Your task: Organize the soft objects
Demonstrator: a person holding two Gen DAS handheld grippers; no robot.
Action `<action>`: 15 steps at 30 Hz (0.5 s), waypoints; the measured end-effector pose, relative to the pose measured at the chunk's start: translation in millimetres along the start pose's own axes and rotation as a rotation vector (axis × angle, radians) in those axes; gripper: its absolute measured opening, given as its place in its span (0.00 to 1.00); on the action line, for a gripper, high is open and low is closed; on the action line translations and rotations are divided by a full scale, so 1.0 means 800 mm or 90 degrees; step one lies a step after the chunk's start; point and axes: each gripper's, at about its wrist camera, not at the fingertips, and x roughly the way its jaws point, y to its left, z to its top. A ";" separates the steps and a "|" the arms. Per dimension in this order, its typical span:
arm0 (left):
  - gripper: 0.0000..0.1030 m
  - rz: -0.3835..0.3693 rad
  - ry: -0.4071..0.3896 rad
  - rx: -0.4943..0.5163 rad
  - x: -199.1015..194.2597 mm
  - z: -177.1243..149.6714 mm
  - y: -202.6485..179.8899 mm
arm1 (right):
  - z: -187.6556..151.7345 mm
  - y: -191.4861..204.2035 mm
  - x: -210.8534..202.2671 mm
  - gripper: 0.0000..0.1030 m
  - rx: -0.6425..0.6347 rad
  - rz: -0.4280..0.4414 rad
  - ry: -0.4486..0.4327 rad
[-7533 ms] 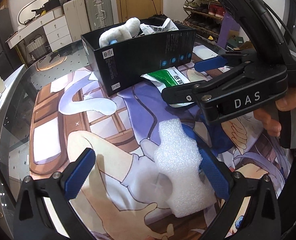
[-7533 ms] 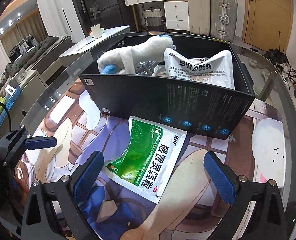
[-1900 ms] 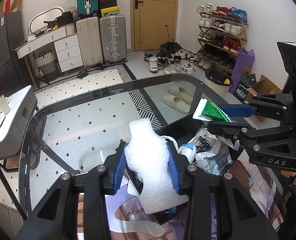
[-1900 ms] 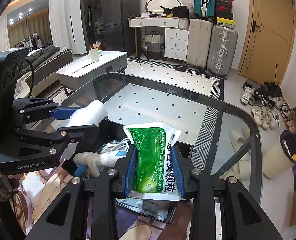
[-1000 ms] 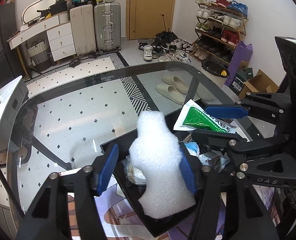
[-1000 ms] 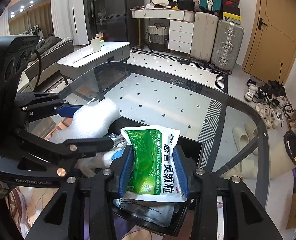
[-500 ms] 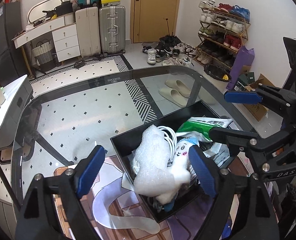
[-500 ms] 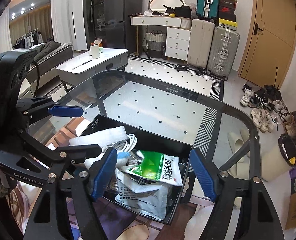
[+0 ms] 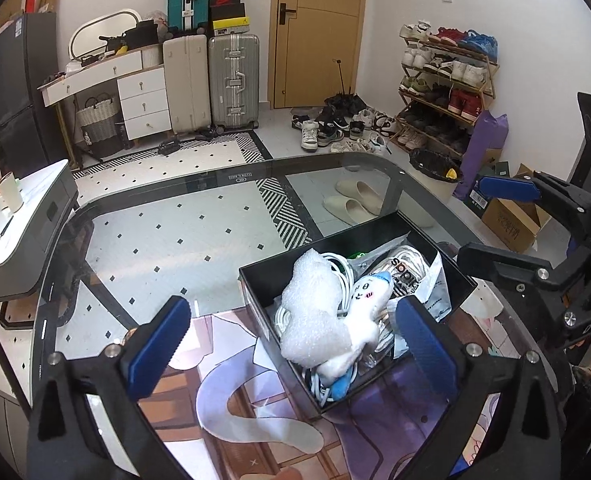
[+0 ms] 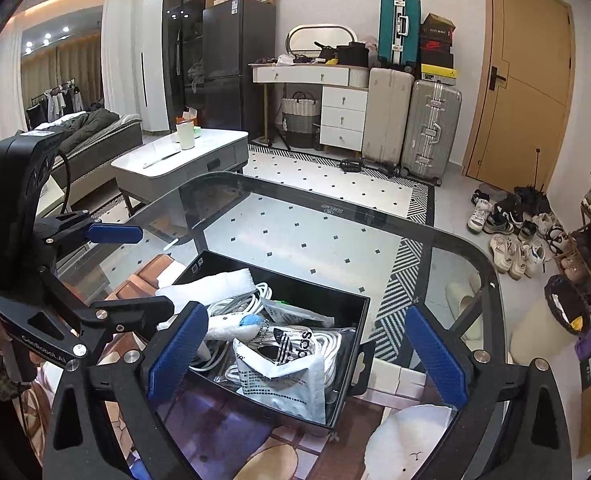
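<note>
Now both grippers, left point(image 9: 291, 334) and right point(image 10: 307, 350), have jaws opening wide with nothing between them. Foam point(image 9: 315, 312) and the pouch point(image 10: 285, 306) lie in the box point(image 9: 255, 304) on the tabletop point(image 9: 183, 240). Best to lift clear without snagging cables point(image 10: 239, 304). The pouch is mostly buried.

Green pouch point(image 9: 357, 255) mostly buried under cables point(image 9: 409, 258) in box point(image 9: 255, 300)

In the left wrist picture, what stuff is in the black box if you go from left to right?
White foam piece → white plush toy with a drawn face → white plastic bag with black lettering, all inside the black box. White cables lie tangled under them, so they have no clear place in the order.
</note>
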 end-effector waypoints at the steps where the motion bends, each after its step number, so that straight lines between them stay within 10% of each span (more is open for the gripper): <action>1: 1.00 0.001 -0.005 -0.002 -0.002 -0.001 0.000 | -0.002 0.000 -0.004 0.99 0.004 0.000 -0.008; 15: 1.00 0.008 -0.050 -0.038 -0.022 -0.033 0.005 | -0.038 0.003 -0.033 0.99 0.065 0.014 -0.092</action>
